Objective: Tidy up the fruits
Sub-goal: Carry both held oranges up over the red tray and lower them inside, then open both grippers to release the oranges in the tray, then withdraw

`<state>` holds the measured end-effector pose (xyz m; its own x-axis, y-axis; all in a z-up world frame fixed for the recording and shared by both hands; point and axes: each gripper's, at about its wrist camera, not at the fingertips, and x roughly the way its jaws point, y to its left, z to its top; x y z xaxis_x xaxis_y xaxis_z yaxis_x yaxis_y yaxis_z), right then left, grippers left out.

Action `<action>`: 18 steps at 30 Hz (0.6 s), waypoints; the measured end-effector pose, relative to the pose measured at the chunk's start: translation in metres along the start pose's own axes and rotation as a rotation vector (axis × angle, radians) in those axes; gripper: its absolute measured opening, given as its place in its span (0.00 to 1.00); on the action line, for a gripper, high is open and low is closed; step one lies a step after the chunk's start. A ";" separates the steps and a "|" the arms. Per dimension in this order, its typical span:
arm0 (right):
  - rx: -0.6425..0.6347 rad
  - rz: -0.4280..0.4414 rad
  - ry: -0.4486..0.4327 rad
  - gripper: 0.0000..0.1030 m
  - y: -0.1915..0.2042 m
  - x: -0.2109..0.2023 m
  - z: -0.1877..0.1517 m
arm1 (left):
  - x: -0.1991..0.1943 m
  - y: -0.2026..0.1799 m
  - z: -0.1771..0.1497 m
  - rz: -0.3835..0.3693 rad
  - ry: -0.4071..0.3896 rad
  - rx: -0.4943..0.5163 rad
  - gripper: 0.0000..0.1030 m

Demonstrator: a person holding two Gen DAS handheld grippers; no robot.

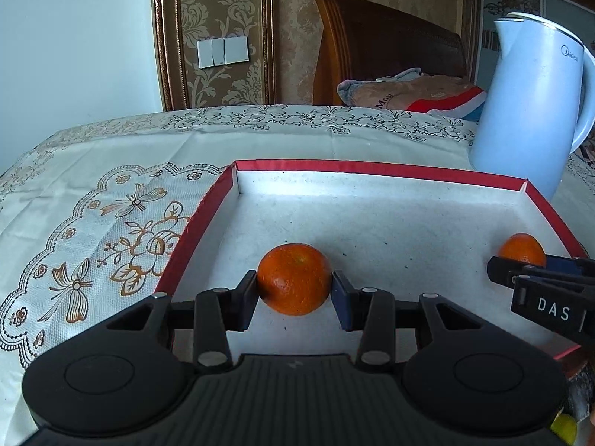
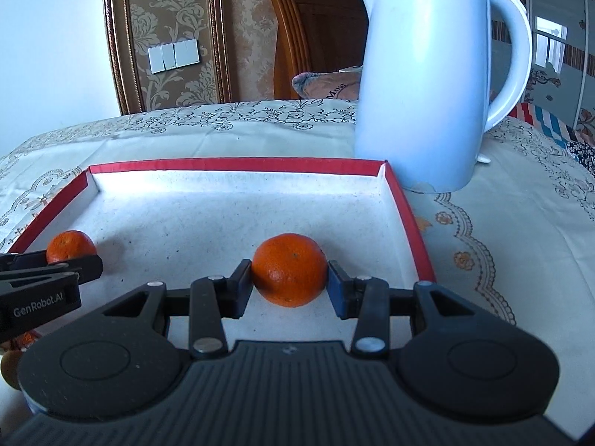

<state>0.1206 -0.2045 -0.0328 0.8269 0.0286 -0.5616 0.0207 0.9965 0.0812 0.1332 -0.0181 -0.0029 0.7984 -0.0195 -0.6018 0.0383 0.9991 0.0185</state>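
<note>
A shallow red-rimmed tray with a white floor lies on the table; it also shows in the right wrist view. My left gripper is shut on an orange mandarin just above the tray floor, near its left side. My right gripper is shut on a second mandarin near the tray's right side. Each view shows the other gripper's mandarin at its edge: the right one in the left wrist view, the left one in the right wrist view.
A pale blue Midea kettle stands just behind the tray's far right corner; it also shows in the left wrist view. An embroidered tablecloth covers the table. A wooden chair with a cushion stands behind. A brownish fruit lies at the near left.
</note>
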 end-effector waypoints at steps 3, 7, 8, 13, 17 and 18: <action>0.018 0.004 -0.002 0.39 -0.001 0.003 0.003 | 0.006 -0.003 0.005 0.010 -0.004 -0.002 0.40; 0.022 0.010 0.007 0.39 -0.002 0.006 0.005 | 0.010 -0.008 0.005 0.030 -0.018 0.022 0.40; 0.018 0.009 0.007 0.39 -0.002 0.006 0.005 | 0.010 -0.009 0.006 0.032 -0.019 0.025 0.41; 0.008 0.004 0.009 0.39 0.000 0.006 0.005 | 0.013 -0.006 0.005 0.032 -0.008 0.005 0.41; 0.014 0.003 0.010 0.39 -0.001 0.005 0.005 | 0.012 -0.004 0.004 0.031 -0.007 -0.007 0.43; 0.010 0.001 0.009 0.39 0.000 0.006 0.005 | 0.012 -0.003 0.004 0.030 -0.008 -0.008 0.43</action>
<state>0.1280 -0.2050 -0.0319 0.8218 0.0307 -0.5690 0.0253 0.9956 0.0902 0.1448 -0.0218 -0.0067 0.8037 0.0099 -0.5950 0.0100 0.9995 0.0302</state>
